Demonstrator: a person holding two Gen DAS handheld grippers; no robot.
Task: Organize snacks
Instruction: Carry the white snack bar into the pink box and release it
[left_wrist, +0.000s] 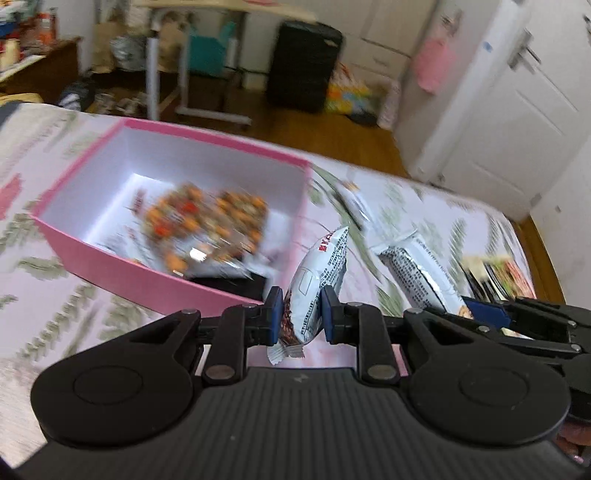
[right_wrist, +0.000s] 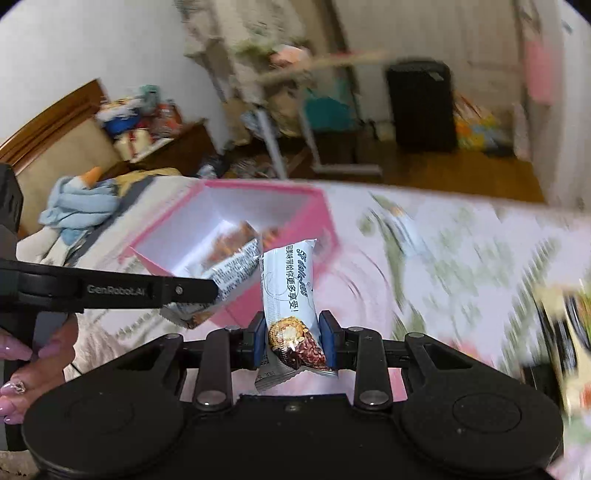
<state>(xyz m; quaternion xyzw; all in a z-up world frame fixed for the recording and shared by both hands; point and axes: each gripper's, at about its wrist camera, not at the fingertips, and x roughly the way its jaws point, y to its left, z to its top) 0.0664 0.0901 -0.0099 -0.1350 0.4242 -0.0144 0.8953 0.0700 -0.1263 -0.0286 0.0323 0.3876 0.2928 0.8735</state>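
A pink box (left_wrist: 122, 271) with a white inside stands on the flowered bedspread and holds several orange-printed snack packs (left_wrist: 207, 221). My left gripper (left_wrist: 301, 314) is shut on a silver snack bar (left_wrist: 319, 280), held upright just right of the box's near corner. My right gripper (right_wrist: 293, 341) is shut on another silver snack bar (right_wrist: 290, 295), held upright in front of the box (right_wrist: 321, 214). In the right wrist view the left gripper (right_wrist: 207, 291) reaches in from the left with its bar (right_wrist: 229, 275) over the box's near wall. The right gripper also shows in the left wrist view (left_wrist: 491, 314).
More snack packs lie on the bedspread right of the box: a silver one (left_wrist: 421, 273), another farther back (left_wrist: 354, 201), and a colourful pack (left_wrist: 506, 277) at the right. The bed's far edge drops to a wooden floor with a rolling table (left_wrist: 192, 59) and a black case (left_wrist: 303, 66).
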